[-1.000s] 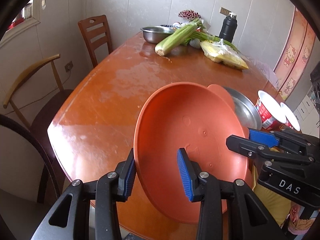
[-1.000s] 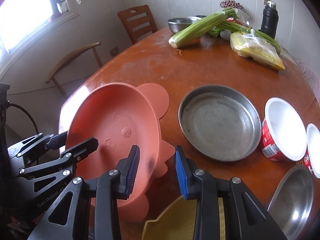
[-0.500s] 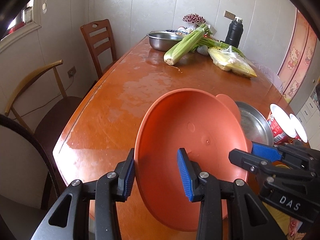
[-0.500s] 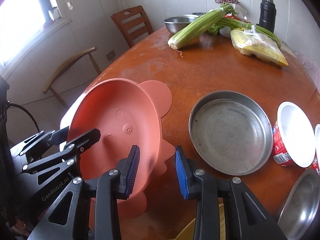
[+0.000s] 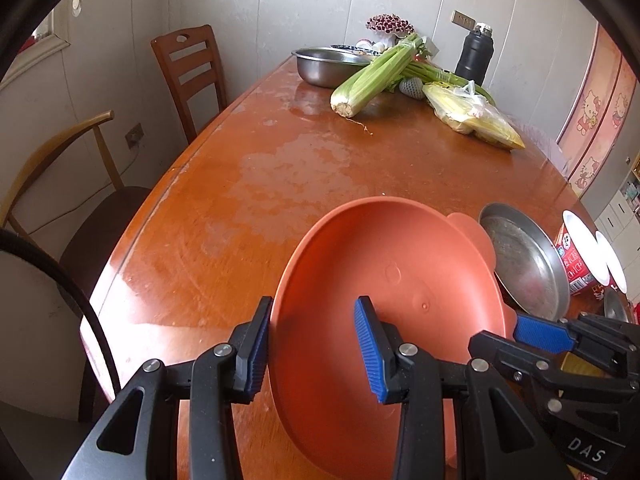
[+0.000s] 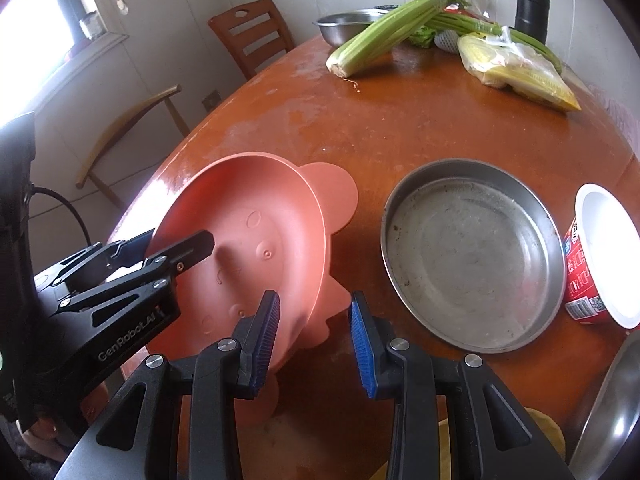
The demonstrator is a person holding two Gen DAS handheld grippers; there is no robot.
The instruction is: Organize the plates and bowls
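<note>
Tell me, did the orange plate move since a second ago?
Yes. The orange plate, held by both grippers, has drifted left, away from the metal pan on the table; its round ear nearly touched the pan before, and now wood shows between them.

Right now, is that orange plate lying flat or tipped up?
Tipped up. The orange plate stands on edge, the left gripper and right gripper clamping opposite rims, its face turned toward the steel pan.

My left wrist camera sits low and close over the near left edge of the table (image 5: pixel 280 168), looking down and toward the far wall. My right wrist camera looks the same way from slightly further right. Both views share the orange plate (image 5: pixel 384 320) (image 6: pixel 248 240), the steel pan (image 5: pixel 524 264) (image 6: pixel 472 256) and the celery (image 5: pixel 372 80) (image 6: pixel 388 32).
</note>
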